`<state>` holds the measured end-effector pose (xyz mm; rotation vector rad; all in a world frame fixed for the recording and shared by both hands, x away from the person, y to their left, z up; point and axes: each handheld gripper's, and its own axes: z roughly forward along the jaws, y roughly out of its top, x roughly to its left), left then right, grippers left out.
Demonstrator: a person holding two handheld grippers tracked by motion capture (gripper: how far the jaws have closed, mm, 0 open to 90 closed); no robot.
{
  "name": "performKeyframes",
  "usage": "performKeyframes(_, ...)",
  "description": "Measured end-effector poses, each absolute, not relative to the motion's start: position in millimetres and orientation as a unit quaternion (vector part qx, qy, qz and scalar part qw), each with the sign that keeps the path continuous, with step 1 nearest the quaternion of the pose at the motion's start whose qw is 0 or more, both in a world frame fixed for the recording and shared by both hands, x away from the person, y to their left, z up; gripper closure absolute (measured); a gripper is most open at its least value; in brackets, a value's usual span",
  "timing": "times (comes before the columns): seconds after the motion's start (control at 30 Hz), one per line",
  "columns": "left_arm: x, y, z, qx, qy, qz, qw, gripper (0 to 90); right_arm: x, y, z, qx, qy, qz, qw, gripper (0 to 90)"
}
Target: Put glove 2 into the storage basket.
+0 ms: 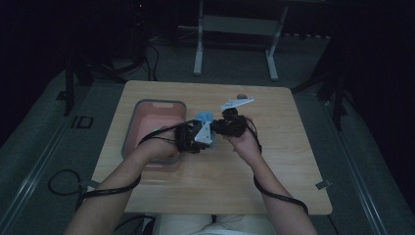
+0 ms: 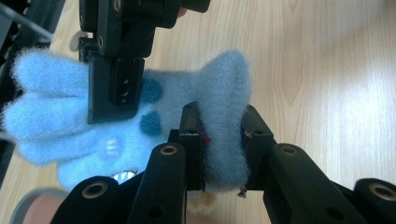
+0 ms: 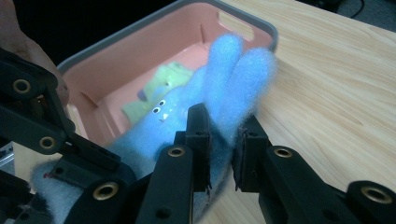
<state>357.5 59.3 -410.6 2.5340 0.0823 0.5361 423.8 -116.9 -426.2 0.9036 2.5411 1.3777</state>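
Holding a fuzzy blue toy [image 2: 140, 116] over the table [image 1: 274, 147].
Left claw [image 2: 223, 154] and right claw [image 3: 220, 149] both squeeze it; pink bin [image 1: 147, 122] at 9 o'clock.

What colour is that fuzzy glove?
Light blue glove with darker blue spots, clearest in the left gripper view.

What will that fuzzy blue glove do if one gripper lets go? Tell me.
The blue glove would probably flop: its fabric bunches where the left gripper pinches it. The fuzzy pile should grip, so the right gripper likely keeps hold. It looks light and unbreakable.
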Motion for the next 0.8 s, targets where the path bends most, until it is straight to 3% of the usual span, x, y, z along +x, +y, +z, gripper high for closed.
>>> performKeyframes(0.8, 350, 158, -415, 0.946, 0.092, 0.186, 0.248, 75.0, 429, -11, -434, 0.257, 0.847, 0.464, 0.018, 78.9)
